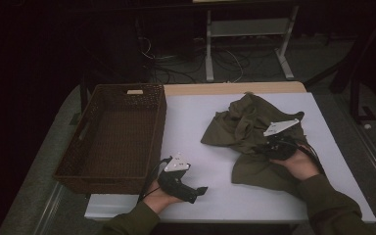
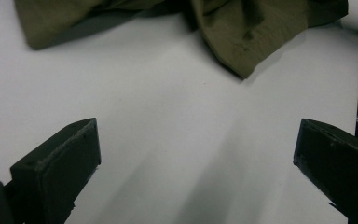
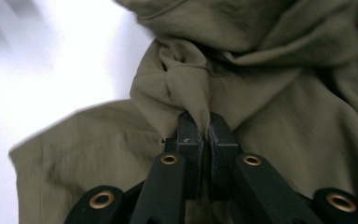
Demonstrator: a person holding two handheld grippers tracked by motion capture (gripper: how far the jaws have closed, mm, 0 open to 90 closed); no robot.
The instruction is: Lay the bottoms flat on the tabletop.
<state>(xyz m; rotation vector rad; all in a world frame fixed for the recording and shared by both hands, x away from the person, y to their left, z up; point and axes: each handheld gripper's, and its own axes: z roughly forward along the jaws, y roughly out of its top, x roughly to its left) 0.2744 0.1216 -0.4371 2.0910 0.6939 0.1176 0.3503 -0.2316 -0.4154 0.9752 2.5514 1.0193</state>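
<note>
An olive-green garment (image 1: 247, 132) lies crumpled on the right half of the white table (image 1: 200, 127). My right gripper (image 1: 269, 149) sits over its middle, and in the right gripper view the two black jaws are pressed together on a bunched fold of the garment (image 3: 186, 88), shut on it. My left gripper (image 1: 201, 191) rests near the table's front edge, pointing right. Its jaws stand wide apart over bare table in the left gripper view, with the left gripper (image 2: 196, 154) open and the garment (image 2: 242, 37) lying farther off.
A dark brown wicker basket (image 1: 85, 161) with nothing in it stands on the left side of the table. Beyond the table are a metal stand (image 1: 247, 29) and cables on the floor. Bare white table lies between the basket and the garment.
</note>
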